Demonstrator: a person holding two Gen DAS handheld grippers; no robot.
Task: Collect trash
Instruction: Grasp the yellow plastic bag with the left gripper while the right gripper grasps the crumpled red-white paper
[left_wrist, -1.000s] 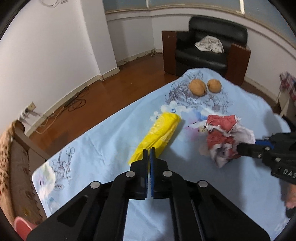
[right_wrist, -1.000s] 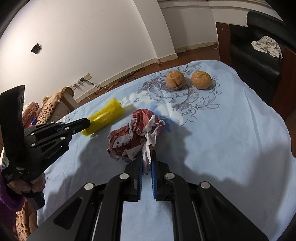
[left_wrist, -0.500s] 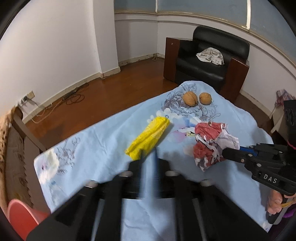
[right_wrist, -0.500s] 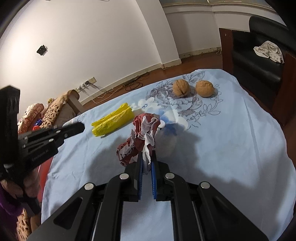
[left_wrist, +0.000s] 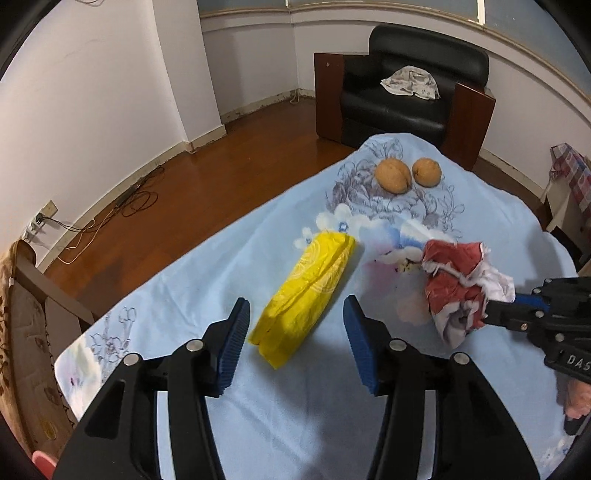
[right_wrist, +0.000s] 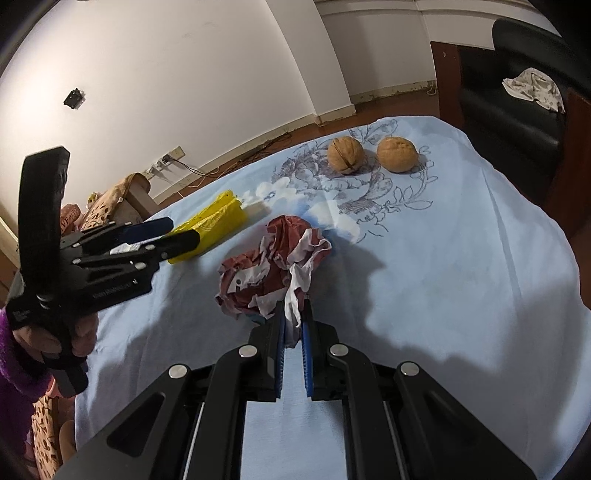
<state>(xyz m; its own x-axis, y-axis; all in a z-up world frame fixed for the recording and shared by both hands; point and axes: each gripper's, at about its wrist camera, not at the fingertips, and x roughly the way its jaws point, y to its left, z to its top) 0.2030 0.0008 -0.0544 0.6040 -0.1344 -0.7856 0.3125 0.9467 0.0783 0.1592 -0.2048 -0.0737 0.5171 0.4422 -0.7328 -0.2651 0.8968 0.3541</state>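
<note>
While the right gripper (right_wrist: 293, 314) pinches the crumpled paper (right_wrist: 273, 269) mid-table, the left gripper (left_wrist: 293, 325) is opening. Its jaws flank the yellow packet (left_wrist: 306, 295), pads not touching.

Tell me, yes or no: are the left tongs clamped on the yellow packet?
No. The left tongs are opening, pads either side of the yellow packet without pressing it.

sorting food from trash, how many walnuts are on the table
2. Both at the far end of the blue floral cloth, side by side: left walnut, right walnut. None seems hidden.
</note>
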